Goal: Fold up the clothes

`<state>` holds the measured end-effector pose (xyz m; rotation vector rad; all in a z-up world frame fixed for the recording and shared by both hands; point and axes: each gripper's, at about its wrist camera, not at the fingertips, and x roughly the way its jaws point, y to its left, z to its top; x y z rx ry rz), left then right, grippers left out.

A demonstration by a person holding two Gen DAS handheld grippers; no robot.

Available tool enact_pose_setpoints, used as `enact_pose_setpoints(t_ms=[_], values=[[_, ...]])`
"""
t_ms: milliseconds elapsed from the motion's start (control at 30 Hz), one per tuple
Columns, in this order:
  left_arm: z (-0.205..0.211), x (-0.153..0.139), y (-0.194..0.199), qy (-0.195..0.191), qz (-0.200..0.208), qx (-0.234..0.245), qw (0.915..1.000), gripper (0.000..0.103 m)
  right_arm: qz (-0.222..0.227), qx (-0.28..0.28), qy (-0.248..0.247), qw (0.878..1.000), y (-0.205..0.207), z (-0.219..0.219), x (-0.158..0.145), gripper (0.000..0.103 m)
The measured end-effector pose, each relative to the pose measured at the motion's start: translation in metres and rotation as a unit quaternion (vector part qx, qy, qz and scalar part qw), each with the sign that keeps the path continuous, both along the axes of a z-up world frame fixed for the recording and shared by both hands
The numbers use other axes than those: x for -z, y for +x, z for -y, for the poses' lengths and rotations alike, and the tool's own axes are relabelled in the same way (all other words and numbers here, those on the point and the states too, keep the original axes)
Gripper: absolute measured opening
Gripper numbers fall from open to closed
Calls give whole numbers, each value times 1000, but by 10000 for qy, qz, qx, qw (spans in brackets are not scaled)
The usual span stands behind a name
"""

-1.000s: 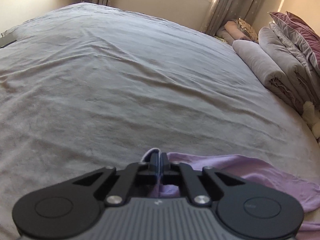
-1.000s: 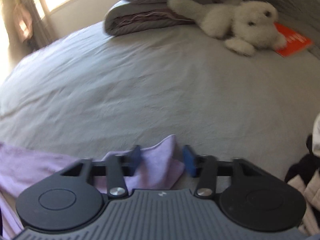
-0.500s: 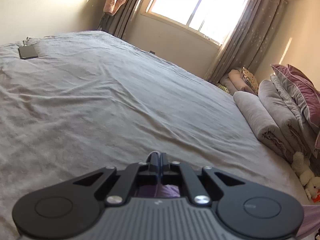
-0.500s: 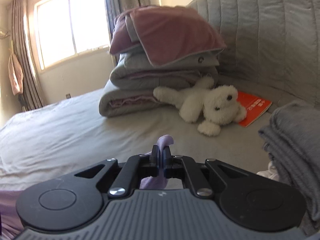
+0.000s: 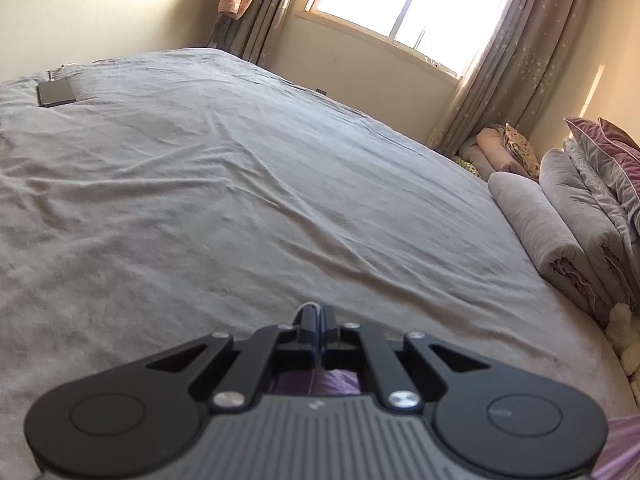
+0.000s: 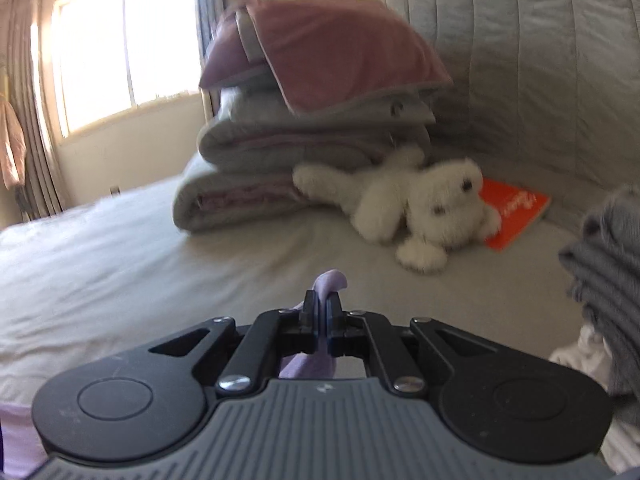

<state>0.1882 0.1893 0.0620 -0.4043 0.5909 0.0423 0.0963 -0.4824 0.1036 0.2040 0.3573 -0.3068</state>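
A lilac garment hangs from both grippers above the grey bed. My left gripper (image 5: 318, 314) is shut on an edge of the lilac garment (image 5: 336, 380); only a thin pale rim shows above the closed jaws, and lilac cloth shows below the linkage and at the lower right corner. My right gripper (image 6: 323, 302) is shut on another part of the garment (image 6: 330, 282), with a lilac tip sticking up above the jaws and more cloth hanging beneath. Most of the garment is hidden under the gripper bodies.
The grey bed sheet (image 5: 240, 200) spreads ahead. A dark phone (image 5: 56, 93) lies far left. Rolled quilts (image 5: 552, 236) and a stack of folded bedding (image 6: 312, 148) stand near the headboard, with a white plush toy (image 6: 420, 208), an orange booklet (image 6: 512, 216) and grey folded clothes (image 6: 608, 280).
My right gripper closed on the lilac cloth a second ago. Both grippers have since lifted and tilted upward, so the bed drops away and the window and headboard come into view.
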Motion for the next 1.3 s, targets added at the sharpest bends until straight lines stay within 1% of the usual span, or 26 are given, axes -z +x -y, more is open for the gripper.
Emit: enact_pose_setpoints(t_ms=[67, 133, 200, 233, 267, 367, 433, 533, 567, 600, 667, 733, 800, 867, 933, 1067, 1100, 1200, 1300], values=[[-2, -2, -3, -15, 46, -11, 10000, 2, 74, 71, -86, 9999, -1, 0, -3, 4], [-7, -9, -10, -167, 212, -50, 9996, 2, 277, 124, 177, 9994, -7, 6, -6, 4], [-13, -18, -18, -334, 415, -65, 9986, 2, 813, 43, 480, 9955, -23, 11, -20, 4], [-12, -21, -22, -284, 468, -48, 9985, 2, 1000, -20, 523, 9936, -30, 11, -26, 4], [-11, -23, -26, -194, 482, -34, 9986, 2, 999, -58, 509, 9937, -33, 10, -29, 3], [-13, -22, -35, -74, 448, -87, 9989, 2, 530, -45, 420, 9977, -32, 7, -17, 4], [-19, -22, -42, -194, 479, -129, 9986, 2, 436, -89, 603, 9972, -35, 8, -8, 4], [-17, -25, -69, -3, 618, 137, 9980, 2, 766, -225, 951, 9923, -52, 9, -13, 4], [-17, -26, -78, 61, 664, 226, 9975, 2, 867, -307, 952, 9912, -60, 6, -16, 4], [-17, -28, -87, 124, 710, 315, 9969, 2, 874, -383, 912, 9912, -68, 4, -17, 4], [-16, -30, -105, 252, 801, 493, 9952, 2, 738, -571, 975, 9909, -89, 2, -15, 4], [-15, -32, -123, 385, 880, 670, 9931, 2, 489, -746, 1091, 9900, -110, 4, -8, 4], [-17, -23, -137, 602, 754, 841, 9918, 2, 238, -913, 1127, 9891, -130, 6, 0, 4], [-21, -17, -149, 714, 735, 952, 9902, 2, -14, -1063, 1161, 9875, -146, 10, 12, 4], [-23, -12, -160, 835, 707, 1095, 9880, 2, -225, -1118, 1293, 9850, -157, 18, 22, 4], [-22, -10, -175, 1146, 693, 1358, 9816, 2, -843, -1057, 1093, 9848, -165, 26, 36, 4], [-22, -9, -177, 1160, 675, 1398, 9810, 2, -998, -1041, 1043, 9840, -166, 28, 40, 4], [-18, -7, -179, 1358, 620, 1564, 9764, 2, -1013, -1116, 1083, 9826, -172, 31, 37, 4], [-13, -3, -178, 1558, 582, 1614, 9728, 2, -1091, -1230, 787, 9832, -176, 27, 30, 4]])
